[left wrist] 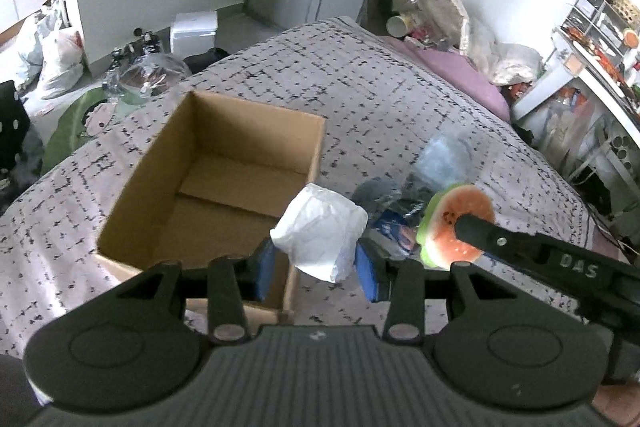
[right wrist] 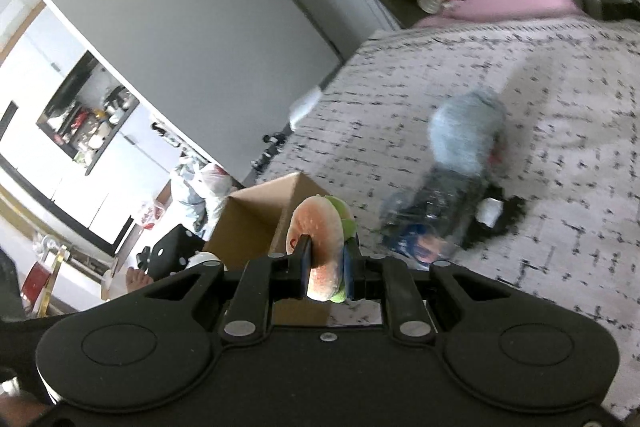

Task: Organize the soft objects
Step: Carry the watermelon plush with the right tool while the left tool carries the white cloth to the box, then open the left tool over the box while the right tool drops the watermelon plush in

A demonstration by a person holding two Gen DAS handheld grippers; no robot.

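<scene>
Box: the open brown cardboard box (left wrist: 224,183) sits on the patterned bedspread (left wrist: 380,87), and its floor shows bare, so nothing packed yet by my read.
Pile: blurred blue-and-dark soft things (left wrist: 420,183) lie right of the box, waiting.
Left gripper (left wrist: 316,259): clamped on a crumpled white soft bundle (left wrist: 320,231), just above the box's near right corner.
Right gripper (right wrist: 326,267): pinching a round watermelon-slice plush (right wrist: 320,247), right of the box.
</scene>
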